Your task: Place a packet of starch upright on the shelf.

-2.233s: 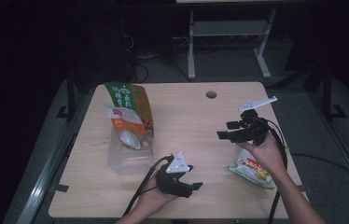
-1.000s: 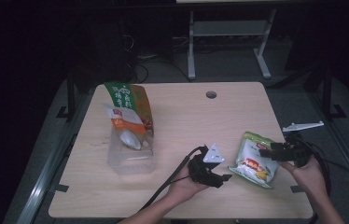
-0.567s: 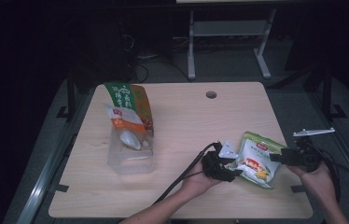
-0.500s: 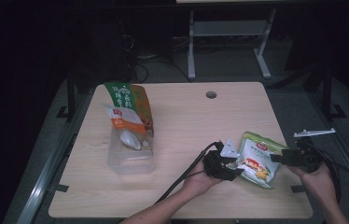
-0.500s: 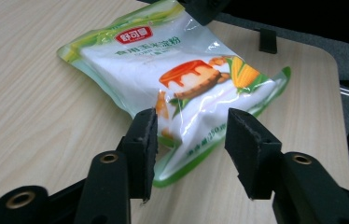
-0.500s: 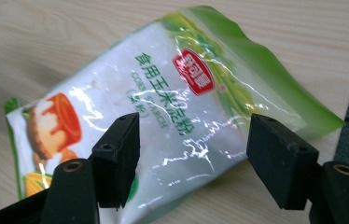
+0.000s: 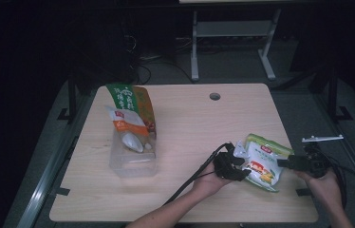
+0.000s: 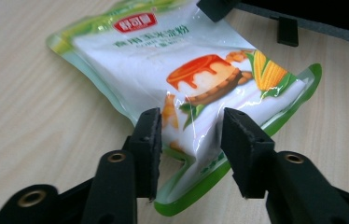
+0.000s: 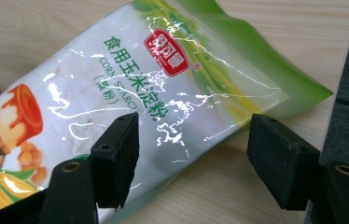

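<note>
clear tub (image 7: 135, 159), left: upright snack bag (image 7: 130, 111) inside | left gripper (image 8: 191, 135): part-open around starch pouch (image 8: 182, 70) corner | right gripper (image 9: 193, 154): wide open at pouch edge

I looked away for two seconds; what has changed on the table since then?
Both tools closed in on the starch bag: the left tool slid right to its edge, jaws now around a fold; the right tool dropped from mid-table to its other end, open. The bag tilted. The box stayed put.
</note>
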### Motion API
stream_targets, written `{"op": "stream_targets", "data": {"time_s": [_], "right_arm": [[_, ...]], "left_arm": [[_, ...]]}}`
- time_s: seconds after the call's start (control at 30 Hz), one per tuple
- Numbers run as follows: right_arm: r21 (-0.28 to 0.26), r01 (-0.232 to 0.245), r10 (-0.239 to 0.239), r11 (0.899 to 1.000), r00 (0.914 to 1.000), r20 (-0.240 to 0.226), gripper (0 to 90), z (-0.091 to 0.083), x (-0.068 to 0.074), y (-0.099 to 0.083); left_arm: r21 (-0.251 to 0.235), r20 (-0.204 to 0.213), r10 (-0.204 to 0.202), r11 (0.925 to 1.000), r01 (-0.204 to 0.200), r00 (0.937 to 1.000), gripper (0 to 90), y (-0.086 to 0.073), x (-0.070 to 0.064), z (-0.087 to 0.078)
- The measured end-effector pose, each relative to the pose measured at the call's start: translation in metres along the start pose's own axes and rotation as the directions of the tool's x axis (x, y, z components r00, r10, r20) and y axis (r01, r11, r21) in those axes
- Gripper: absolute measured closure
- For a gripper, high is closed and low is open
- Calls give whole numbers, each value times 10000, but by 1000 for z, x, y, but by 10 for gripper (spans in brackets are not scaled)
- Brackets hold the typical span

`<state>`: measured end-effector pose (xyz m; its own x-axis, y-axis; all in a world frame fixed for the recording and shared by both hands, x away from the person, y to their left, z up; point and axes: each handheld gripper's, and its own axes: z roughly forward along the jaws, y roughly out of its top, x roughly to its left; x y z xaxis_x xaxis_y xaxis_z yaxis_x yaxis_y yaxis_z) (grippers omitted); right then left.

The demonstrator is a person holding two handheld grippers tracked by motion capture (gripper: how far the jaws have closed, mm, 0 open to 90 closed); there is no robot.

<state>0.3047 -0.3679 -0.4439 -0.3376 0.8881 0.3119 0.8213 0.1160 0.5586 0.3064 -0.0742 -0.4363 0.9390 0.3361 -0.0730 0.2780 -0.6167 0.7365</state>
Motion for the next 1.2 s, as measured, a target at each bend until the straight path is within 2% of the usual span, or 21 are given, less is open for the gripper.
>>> {"op": "stream_targets", "data": {"time_s": [0.1,0.2,0.27,0.47,0.57,0.63,0.9,1.0,1.07,1.2], "right_arm": [[-1,-180,180,9998,9998,-36,332,1,-5,-2],[92,-408,409,9991,9991,-110,332,3,-9,-5],[86,-520,522,9986,9982,-286,333,5,-10,-6],[236,-444,459,9987,9966,-682,352,12,-7,-4],[250,-453,473,9987,9951,-864,399,14,-6,-3],[354,-509,550,9981,9903,-1277,435,16,-6,-3],[435,-504,579,9978,9792,-1943,556,18,-5,-4],[472,-426,524,9980,9718,-2300,613,20,-3,-4],[477,-309,417,9984,9691,-2433,647,21,-1,-3],[569,-417,550,9975,9645,-2582,703,23,1,-2]], "left_arm": [[19,-27,94,10000,-94,10000,565,0,0,0],[-67,-36,25,10000,-25,10000,565,1,0,0],[-62,-22,11,10000,-11,10000,565,1,0,0],[13,-74,109,9999,-109,9999,564,1,0,0],[46,-51,62,10000,-61,10000,564,1,1,0],[25,-8,-3,10000,3,10000,566,1,1,1],[122,20,-32,9999,32,10000,576,1,2,3],[135,64,17,9999,-18,10000,587,1,2,3],[139,58,41,9999,-42,10000,590,1,2,4],[158,52,63,9999,-64,10000,591,1,2,4]]}}
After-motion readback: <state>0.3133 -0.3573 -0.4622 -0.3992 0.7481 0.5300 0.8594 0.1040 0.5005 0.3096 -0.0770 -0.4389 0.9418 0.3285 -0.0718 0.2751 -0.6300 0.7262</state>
